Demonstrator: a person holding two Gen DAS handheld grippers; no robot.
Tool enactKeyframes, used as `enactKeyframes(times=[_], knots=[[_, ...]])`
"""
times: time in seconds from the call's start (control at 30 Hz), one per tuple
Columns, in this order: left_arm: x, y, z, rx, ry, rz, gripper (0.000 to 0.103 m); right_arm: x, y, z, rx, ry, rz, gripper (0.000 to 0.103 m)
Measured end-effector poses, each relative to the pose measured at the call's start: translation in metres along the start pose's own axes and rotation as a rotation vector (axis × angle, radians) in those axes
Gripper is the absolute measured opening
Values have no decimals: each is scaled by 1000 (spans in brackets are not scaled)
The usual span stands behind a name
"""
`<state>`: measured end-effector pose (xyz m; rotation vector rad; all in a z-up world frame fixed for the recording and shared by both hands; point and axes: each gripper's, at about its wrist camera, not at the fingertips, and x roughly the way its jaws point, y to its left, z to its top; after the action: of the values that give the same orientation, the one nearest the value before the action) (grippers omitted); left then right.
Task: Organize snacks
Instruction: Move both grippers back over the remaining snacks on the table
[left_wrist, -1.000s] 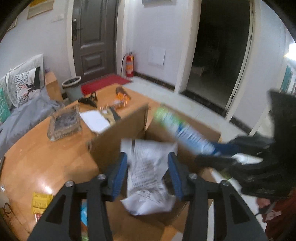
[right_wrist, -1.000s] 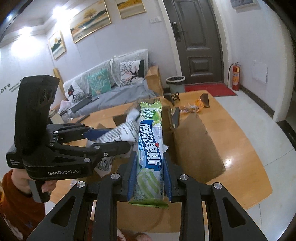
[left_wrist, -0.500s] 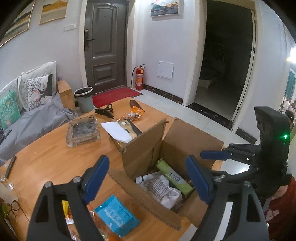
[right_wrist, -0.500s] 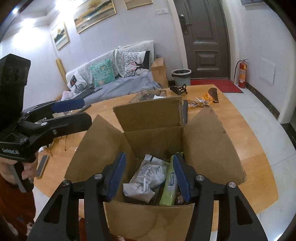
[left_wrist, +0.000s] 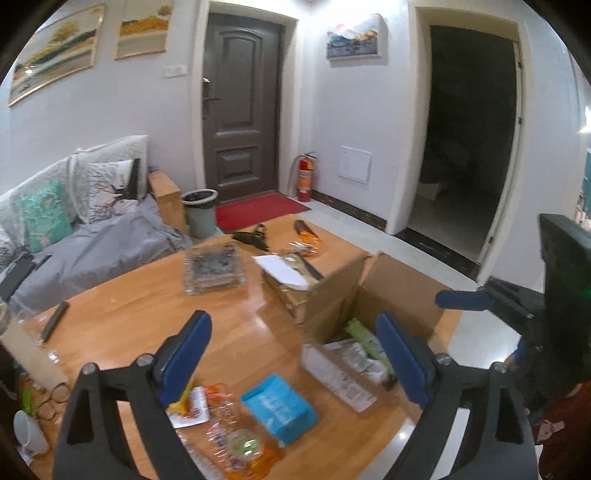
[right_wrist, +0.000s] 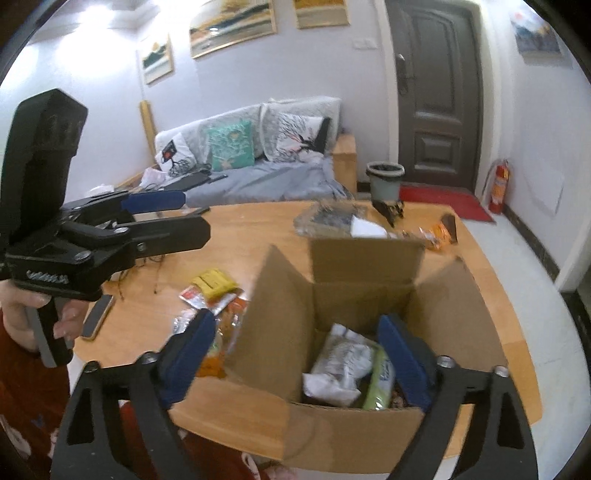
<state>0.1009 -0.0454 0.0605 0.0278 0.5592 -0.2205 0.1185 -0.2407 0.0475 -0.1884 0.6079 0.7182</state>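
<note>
An open cardboard box (right_wrist: 354, 266) stands on the wooden table (right_wrist: 258, 221); it holds a white printed bag (right_wrist: 343, 363) and a green candy pack (right_wrist: 380, 380). The box also shows in the left wrist view (left_wrist: 402, 291). My right gripper (right_wrist: 295, 354) is open and empty above the box's near left flap. My left gripper (left_wrist: 291, 358) is open and empty above loose snacks: a blue packet (left_wrist: 280, 406), an orange bag (left_wrist: 229, 432) and a yellow pack (right_wrist: 214, 282). The left gripper also shows in the right wrist view (right_wrist: 162, 214).
A glass ashtray (left_wrist: 212, 269), white paper (left_wrist: 280, 269), a brown box (left_wrist: 291, 295), black scissors (left_wrist: 255, 236) and orange wrappers (left_wrist: 306, 245) lie behind the cardboard box. A phone (right_wrist: 98, 315), glasses (left_wrist: 55, 397) and a white cup (left_wrist: 29, 432) lie at the left. A sofa (right_wrist: 258, 162) stands beyond.
Both grippers have let go of their snacks, the white bag and the green candy pack, which now lie in the box. Both have opened wide and swung left, the left one over the loose snacks.
</note>
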Motion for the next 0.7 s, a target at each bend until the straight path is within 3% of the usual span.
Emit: enactKeyframes(times=[0.07, 0.23, 0.7], knots=[[-14, 14, -5, -6, -11, 47, 94, -3, 19, 5, -39, -23, 2, 103], [-34, 41, -22, -45, -13, 107, 94, 3, 63, 13, -120, -38, -2, 103], [-52, 121, -104, -182, 51, 204, 94, 72, 139, -1, -197, 75, 152, 103]])
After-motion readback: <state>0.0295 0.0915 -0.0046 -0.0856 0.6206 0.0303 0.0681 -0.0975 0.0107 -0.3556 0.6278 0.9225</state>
